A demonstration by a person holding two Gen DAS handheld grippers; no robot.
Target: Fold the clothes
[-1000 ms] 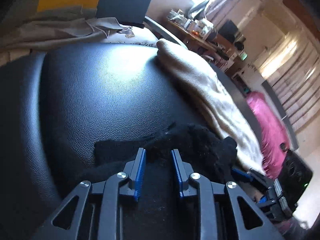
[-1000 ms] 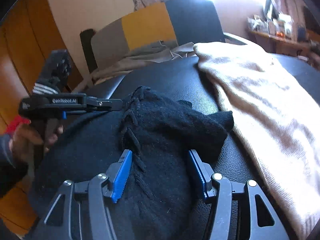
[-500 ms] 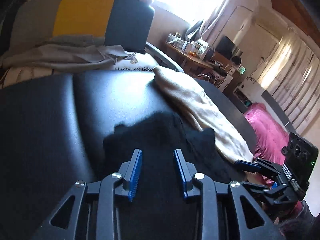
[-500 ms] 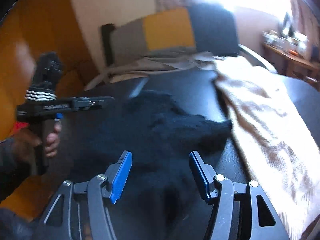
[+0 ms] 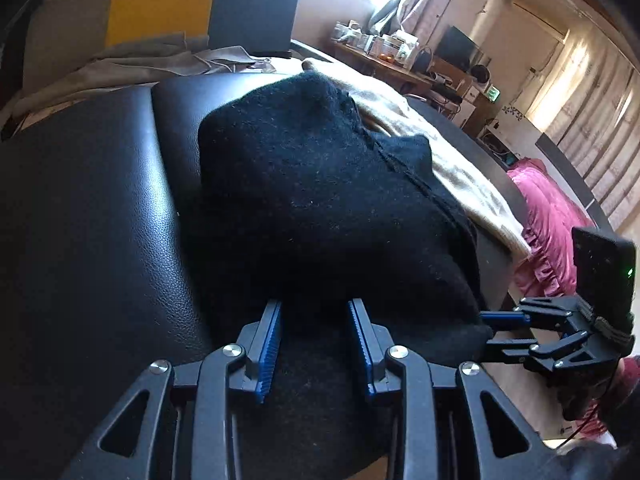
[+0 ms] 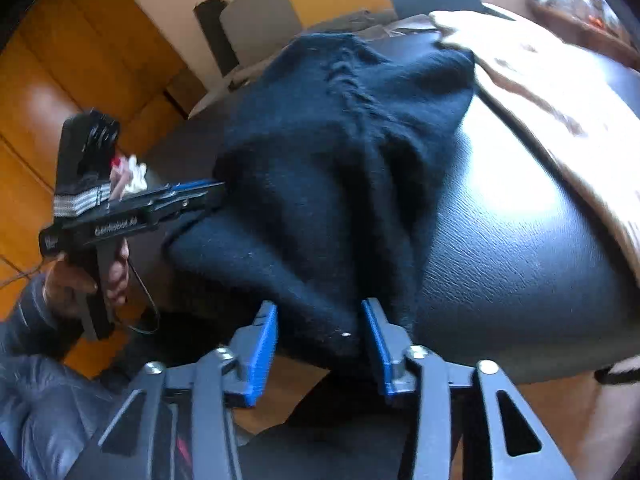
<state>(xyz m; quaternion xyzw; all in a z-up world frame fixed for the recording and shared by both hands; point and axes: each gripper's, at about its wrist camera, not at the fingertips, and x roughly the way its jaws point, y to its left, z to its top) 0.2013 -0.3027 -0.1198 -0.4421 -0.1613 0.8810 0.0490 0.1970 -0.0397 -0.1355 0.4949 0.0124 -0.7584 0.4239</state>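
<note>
A black knit garment [image 5: 320, 200] lies stretched over the black leather seat [image 5: 100, 220]; it also shows in the right wrist view [image 6: 340, 168]. My left gripper [image 5: 314, 316] has the garment's near edge between its blue pads, which stand a hand's width apart. My right gripper [image 6: 320, 320] holds the other near corner between its pads, also set apart. Each gripper shows from the side in the other view, the right one [image 5: 496, 320] and the left one [image 6: 208, 192], pinching the black edge.
A beige knit garment [image 5: 440, 148] lies beside the black one on the seat. A grey cloth [image 5: 140, 64] is draped at the seat's back under a yellow and grey cushion [image 5: 160, 0]. A pink bedspread [image 5: 548, 216] and a cluttered desk [image 5: 392, 52] are beyond.
Both grippers have pulled back toward the seat's front edge with the black garment's edge. The bunched garment has been drawn out long and flat over the seat.
</note>
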